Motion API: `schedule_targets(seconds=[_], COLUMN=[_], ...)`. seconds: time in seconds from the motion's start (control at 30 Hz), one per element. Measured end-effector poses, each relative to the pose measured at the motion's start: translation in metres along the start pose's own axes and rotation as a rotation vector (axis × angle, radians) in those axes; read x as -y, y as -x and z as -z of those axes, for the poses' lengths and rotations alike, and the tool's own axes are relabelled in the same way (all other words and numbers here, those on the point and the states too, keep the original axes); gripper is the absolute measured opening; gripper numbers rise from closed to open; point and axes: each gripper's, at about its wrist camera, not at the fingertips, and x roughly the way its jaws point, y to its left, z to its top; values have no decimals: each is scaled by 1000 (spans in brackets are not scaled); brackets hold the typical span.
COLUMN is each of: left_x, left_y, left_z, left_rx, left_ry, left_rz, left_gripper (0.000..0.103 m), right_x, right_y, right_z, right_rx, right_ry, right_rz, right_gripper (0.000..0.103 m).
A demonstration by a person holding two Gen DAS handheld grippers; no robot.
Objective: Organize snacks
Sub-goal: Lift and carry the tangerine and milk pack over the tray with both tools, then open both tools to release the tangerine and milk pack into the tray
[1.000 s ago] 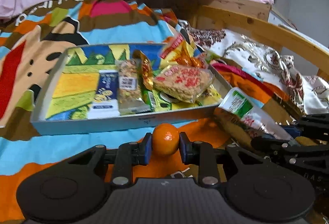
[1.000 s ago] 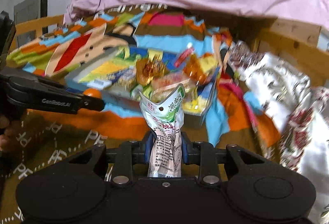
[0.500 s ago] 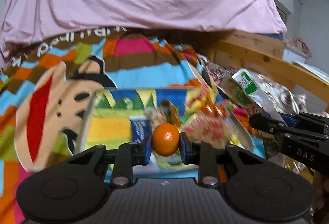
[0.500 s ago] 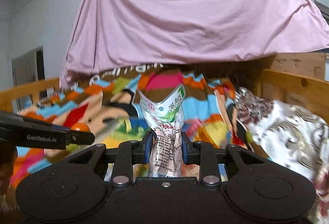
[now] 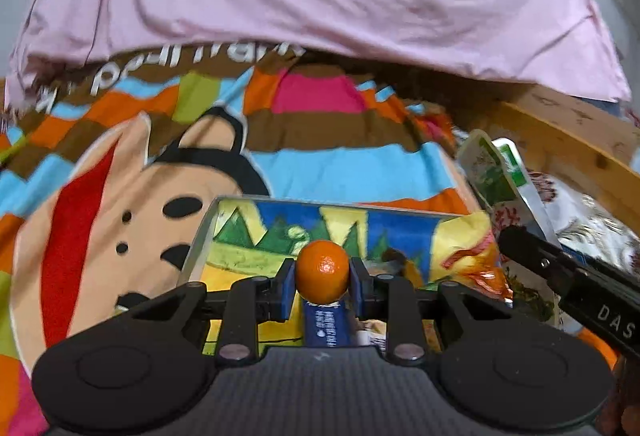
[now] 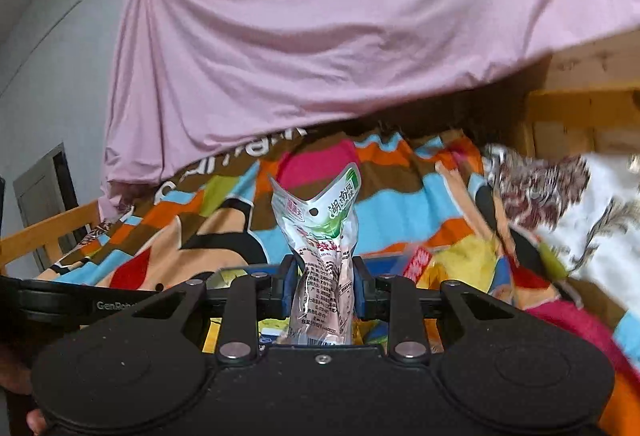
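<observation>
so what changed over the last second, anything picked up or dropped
Nothing picked up or dropped. Both grippers moved forward from in front of the tray to over it, tilting up. The left gripper still clamps the orange; the right gripper still clamps the packet. The snacks already in the tray look unmoved.

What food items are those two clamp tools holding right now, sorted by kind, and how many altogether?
Fruit: 1, a small orange clamped in the left gripper.
Sealed snack packets: 1, a clear and green pouch clamped in the right gripper.
Total held: 2.
More snacks lie in the tray below, but they are too hidden to count.
</observation>
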Motion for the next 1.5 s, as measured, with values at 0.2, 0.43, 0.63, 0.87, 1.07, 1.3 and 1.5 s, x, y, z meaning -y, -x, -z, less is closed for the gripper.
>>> schedule_targets(seconds=[0.2, 0.43, 0.63, 0.87, 1.07, 1.3, 1.5], left_x=[-18, -24, -21, -18, -18, -18, -20], left_y=[-35, -53, -60, -66, -66, -66, -66], left_z=[9, 20, 25, 30, 30, 30, 32], left_rx=[-50, -84, -101, -117, -117, -118, -129], left_ry=[100, 122, 120, 126, 126, 128, 142], left_rz=[-58, -93, -110, -118, -120, -122, -130], left_gripper=[30, 30, 30, 30, 30, 30, 35], right_x=[7, 13, 16, 16, 16, 17, 14], right_y=[-21, -33, -38, -41, -41, -42, -42], right_z=[14, 22, 26, 28, 27, 28, 28], right_rx=[-56, -104, -136, -151, -154, -157, -167], right_ry=[-29, -48, -64, -67, -70, -68, -39], right_rz=[4, 16, 16, 16, 16, 17, 29], right_gripper=[30, 30, 32, 33, 34, 39, 49])
